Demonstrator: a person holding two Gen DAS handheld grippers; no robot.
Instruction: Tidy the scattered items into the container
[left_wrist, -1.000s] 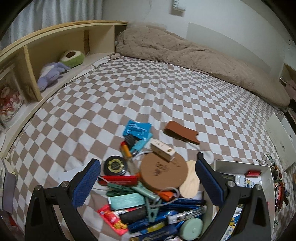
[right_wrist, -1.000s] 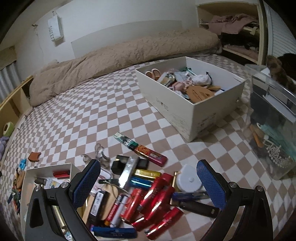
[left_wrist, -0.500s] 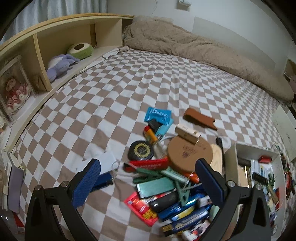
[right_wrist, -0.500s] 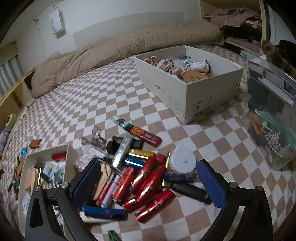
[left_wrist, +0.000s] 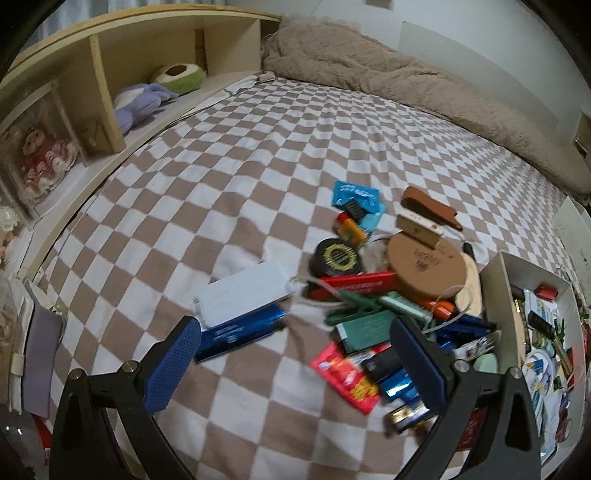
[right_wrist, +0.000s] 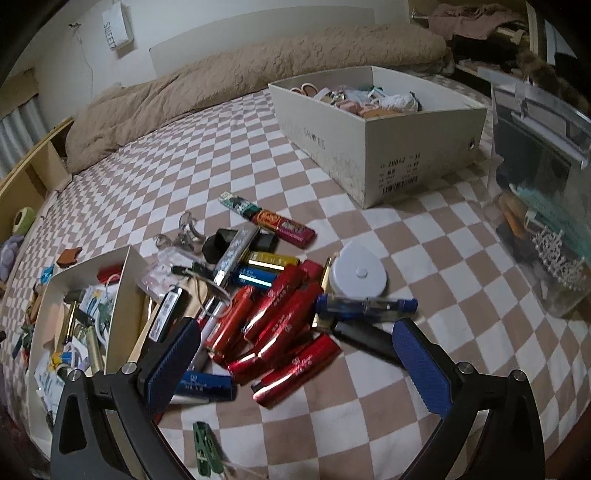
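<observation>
Both grippers, left (left_wrist: 295, 363) and right (right_wrist: 297, 363), hover jaws wide, empty, over clutter (right_wrist: 280, 314) beside the box (right_wrist: 122, 273).

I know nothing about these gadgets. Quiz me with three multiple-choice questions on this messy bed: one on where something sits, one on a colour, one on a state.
1. Where does the small rectangular box sit?
A. on the round cork disc
B. inside the big shoebox
C. on the wooden shelf

2. What colour are the right gripper pads?
A. red
B. blue
C. white

3. What state is the left gripper in?
A. shut on a pen
B. open, holding nothing
C. shut on a mask

Answers: 1 A, it rests on the disc's far edge. 2 B, both pads show blue. 3 B, the fingers stand wide apart with only bedding between.
</observation>
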